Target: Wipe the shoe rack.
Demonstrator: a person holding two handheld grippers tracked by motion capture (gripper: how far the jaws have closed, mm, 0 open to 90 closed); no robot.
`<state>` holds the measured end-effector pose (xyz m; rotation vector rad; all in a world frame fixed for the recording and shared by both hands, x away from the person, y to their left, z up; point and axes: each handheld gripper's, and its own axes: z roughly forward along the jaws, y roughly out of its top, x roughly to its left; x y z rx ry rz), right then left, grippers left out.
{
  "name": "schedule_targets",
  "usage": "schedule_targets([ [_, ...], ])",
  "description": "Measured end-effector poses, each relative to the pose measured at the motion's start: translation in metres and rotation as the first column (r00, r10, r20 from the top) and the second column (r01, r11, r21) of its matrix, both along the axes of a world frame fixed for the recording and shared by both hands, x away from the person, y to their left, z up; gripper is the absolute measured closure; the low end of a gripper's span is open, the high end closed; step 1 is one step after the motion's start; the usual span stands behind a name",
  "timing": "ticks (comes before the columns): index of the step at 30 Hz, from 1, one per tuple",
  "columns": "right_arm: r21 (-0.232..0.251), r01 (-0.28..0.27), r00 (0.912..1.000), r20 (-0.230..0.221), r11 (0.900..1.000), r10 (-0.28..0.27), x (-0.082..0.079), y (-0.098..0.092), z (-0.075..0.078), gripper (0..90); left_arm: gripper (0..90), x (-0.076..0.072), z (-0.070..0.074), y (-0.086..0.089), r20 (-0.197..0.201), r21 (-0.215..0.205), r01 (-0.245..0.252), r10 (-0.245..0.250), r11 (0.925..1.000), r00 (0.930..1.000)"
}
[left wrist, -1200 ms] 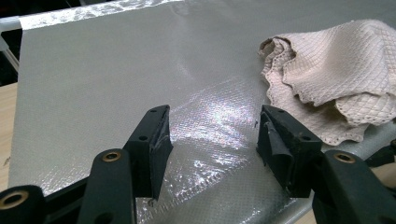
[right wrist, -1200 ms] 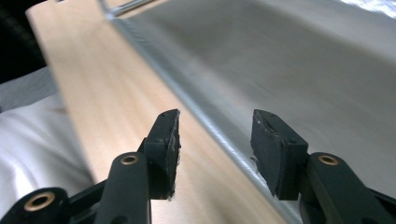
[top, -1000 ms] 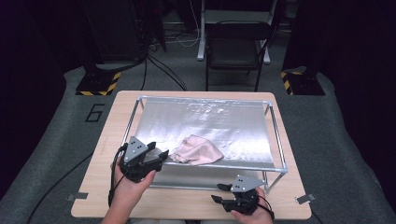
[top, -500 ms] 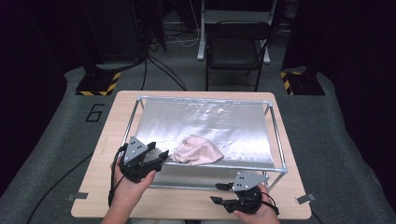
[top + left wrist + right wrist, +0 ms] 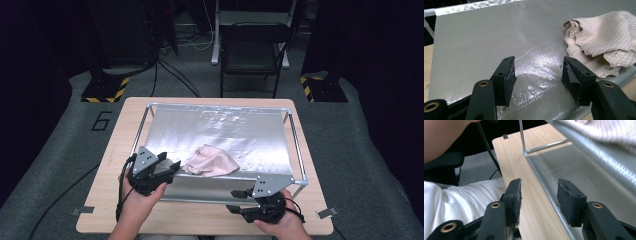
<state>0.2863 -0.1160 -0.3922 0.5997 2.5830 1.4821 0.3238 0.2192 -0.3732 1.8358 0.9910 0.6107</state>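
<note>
Bright overhead light glares off the silver sheet [image 5: 220, 135]; surroundings stay dark, right gripper view's far edge blurs.

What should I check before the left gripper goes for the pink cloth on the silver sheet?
1. Left gripper jaws open and empty: ok.
2. Pink cloth free on the silver sheet, nothing on top of it: ok.
3. Path from the left gripper to the cloth's near edge clear, bare sheet between them: ok.
4. Right gripper out of the way at the table's near edge, jaws open with nothing between them: ok.
5. Cloth flat enough to pick a single layer: not ok, it lies crumpled in folds.
6. Sheet held tight on its metal frame: cannot tell.
</note>
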Motion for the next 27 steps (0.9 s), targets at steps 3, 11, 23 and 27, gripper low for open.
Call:
schedule_targets([
  [3,0.002,-0.012,0.9999,-0.004,1.0,0.012,0.0,0.0,0.014,54.3,43.7,0.0,0.001,0.001,-0.007,0.009,0.005,-0.005,0.9999,1.0],
  [11,0.012,-0.028,0.9996,0.0,1.0,0.028,0.007,-0.002,0.043,52.7,43.7,0.0,0.0,0.0,-0.005,0.001,0.001,-0.001,1.0,1.0],
  [23,-0.003,-0.009,0.9998,0.02,1.0,0.009,0.023,-0.001,0.059,52.1,43.8,0.0,0.0,0.0,-0.002,0.001,0.001,-0.001,1.0,1.0],
  [27,-0.024,-0.009,0.9993,0.037,1.0,0.01,0.03,0.003,0.063,52.3,43.7,0.0,0.0,0.0,-0.003,0.001,0.001,-0.001,1.0,1.0],
])
